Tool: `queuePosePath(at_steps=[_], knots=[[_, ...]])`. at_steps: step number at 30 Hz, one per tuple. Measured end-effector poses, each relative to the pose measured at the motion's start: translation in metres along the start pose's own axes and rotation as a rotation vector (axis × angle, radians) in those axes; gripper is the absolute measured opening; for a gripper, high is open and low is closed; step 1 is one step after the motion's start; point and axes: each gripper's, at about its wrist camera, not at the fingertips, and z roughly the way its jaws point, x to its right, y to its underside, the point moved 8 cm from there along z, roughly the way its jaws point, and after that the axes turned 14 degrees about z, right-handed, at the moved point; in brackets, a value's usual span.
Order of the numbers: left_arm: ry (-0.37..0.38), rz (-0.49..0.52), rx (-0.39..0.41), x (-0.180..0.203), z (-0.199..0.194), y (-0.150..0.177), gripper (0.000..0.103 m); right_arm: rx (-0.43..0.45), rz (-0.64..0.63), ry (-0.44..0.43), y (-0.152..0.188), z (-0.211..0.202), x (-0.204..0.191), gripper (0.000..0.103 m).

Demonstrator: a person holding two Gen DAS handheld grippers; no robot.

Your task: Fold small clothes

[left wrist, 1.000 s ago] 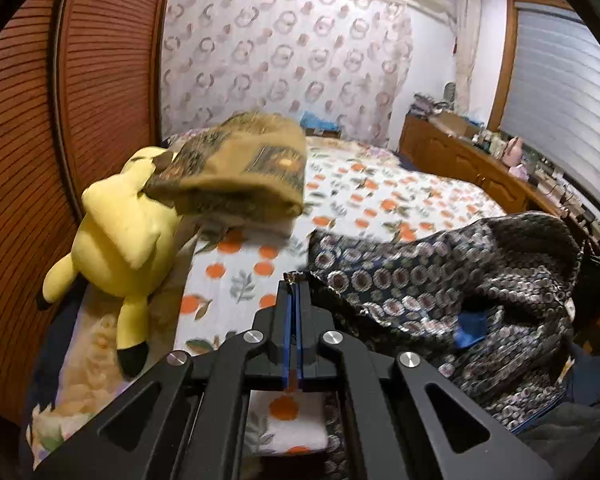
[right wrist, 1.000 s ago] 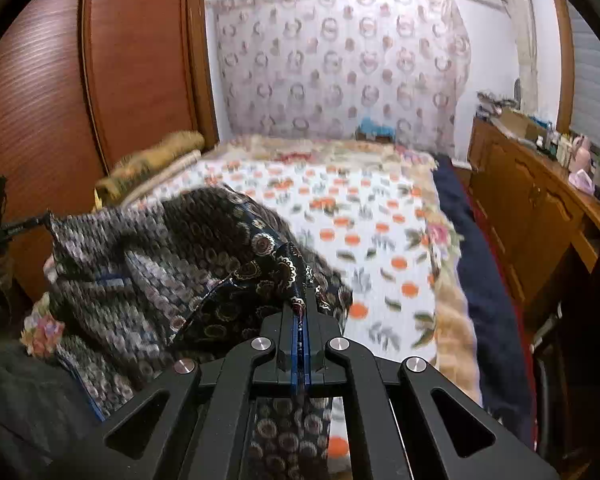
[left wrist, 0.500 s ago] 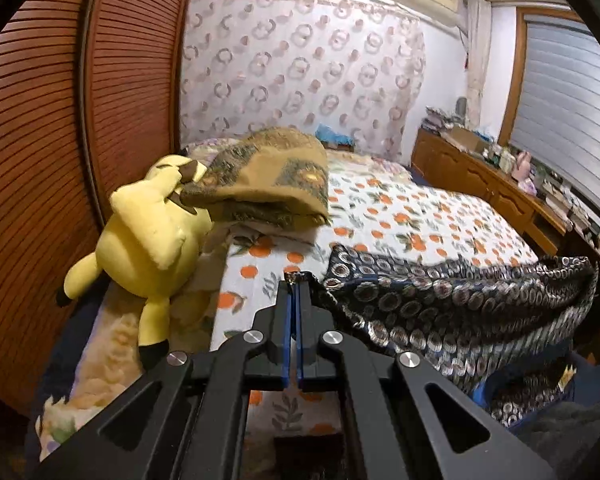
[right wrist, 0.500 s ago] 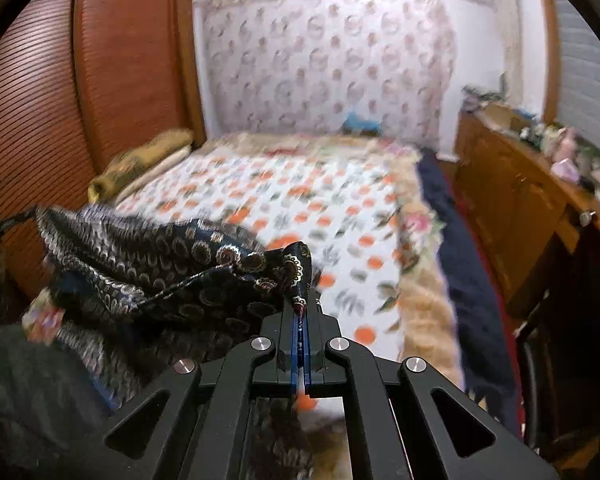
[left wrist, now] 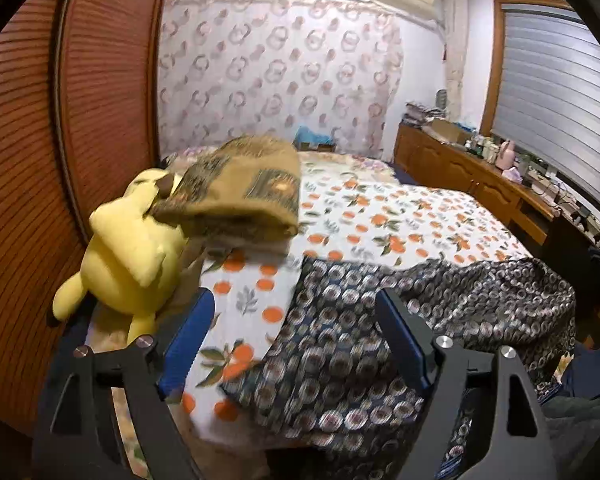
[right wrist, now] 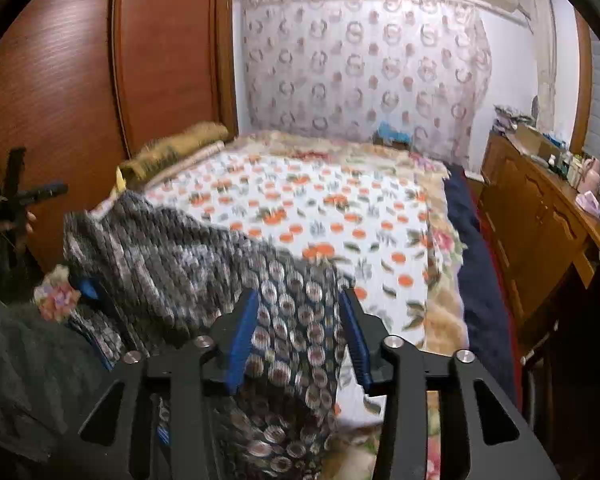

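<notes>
Both grippers, left gripper and right gripper, gape over patterned garment

No text, label, brand or number can be read in either view. The patterned garment carries only printed circles.

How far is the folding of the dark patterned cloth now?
Done: the dark patterned garment lies on the bed. In hand: nothing; left claw and right claw are open. Left: it looks rumpled, so smoothing and folding likely remain.
</notes>
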Motion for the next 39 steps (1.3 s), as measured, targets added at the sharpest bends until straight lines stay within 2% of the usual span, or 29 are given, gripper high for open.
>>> queuePosePath(at_steps=[1,3,6,12,14,16,17,20,24,26,29,30,31,32,33,34,35,36,39], knots=[[0.002,0.006,0.005,0.001,0.003,-0.004,0.083,0.015,0.003,0.006,-0.007,-0.002,0.001,0.055],[-0.006,0.021,0.002,0.002,0.013,-0.012,0.083,0.030,0.003,0.040,-0.013,0.003,0.005,0.056],[0.014,0.040,-0.024,0.005,0.037,-0.023,0.083,0.025,0.021,0.061,-0.022,0.023,0.008,0.062],[0.043,0.071,-0.112,0.002,0.085,-0.027,0.083,-0.076,0.039,0.071,-0.015,0.095,0.010,0.065],[0.051,0.081,-0.160,0.000,0.101,-0.024,0.083,-0.118,0.055,0.071,-0.012,0.114,0.010,0.065],[0.070,0.087,-0.200,0.000,0.112,-0.018,0.074,-0.160,0.077,0.078,-0.007,0.133,0.017,0.065],[0.074,0.090,-0.226,0.001,0.119,-0.013,0.073,-0.177,0.085,0.081,-0.006,0.140,0.020,0.065],[0.089,0.095,-0.288,0.003,0.134,0.004,0.071,-0.219,0.111,0.100,-0.003,0.153,0.031,0.065],[0.127,0.083,-0.330,0.010,0.142,0.019,0.071,-0.248,0.142,0.092,0.002,0.161,0.031,0.065],[0.144,0.081,-0.337,0.016,0.145,0.022,0.068,-0.257,0.152,0.080,0.005,0.167,0.032,0.065],[0.162,0.084,-0.353,0.021,0.150,0.026,0.055,-0.280,0.160,0.070,0.010,0.169,0.030,0.065],[0.161,0.088,-0.354,0.022,0.151,0.026,0.049,-0.276,0.156,0.069,0.009,0.172,0.030,0.065],[0.158,0.096,-0.353,0.023,0.151,0.025,0.035,-0.274,0.151,0.070,0.009,0.177,0.030,0.064],[0.160,0.097,-0.354,0.024,0.151,0.024,0.028,-0.275,0.149,0.068,0.009,0.179,0.030,0.061],[0.175,0.091,-0.356,0.025,0.151,0.023,0.016,-0.272,0.147,0.061,0.009,0.179,0.029,0.050],[0.191,0.086,-0.355,0.027,0.151,0.022,0.006,-0.268,0.143,0.056,0.010,0.176,0.027,0.035],[0.200,0.089,-0.345,0.031,0.149,0.020,0.005,-0.267,0.134,0.051,0.011,0.176,0.025,0.025],[0.208,0.092,-0.327,0.034,0.145,0.017,0.004,-0.272,0.122,0.041,0.013,0.176,0.021,0.009],[0.227,0.088,-0.251,0.042,0.127,0.000,0.003,-0.252,0.090,-0.010,0.013,0.169,0.009,0.007]])
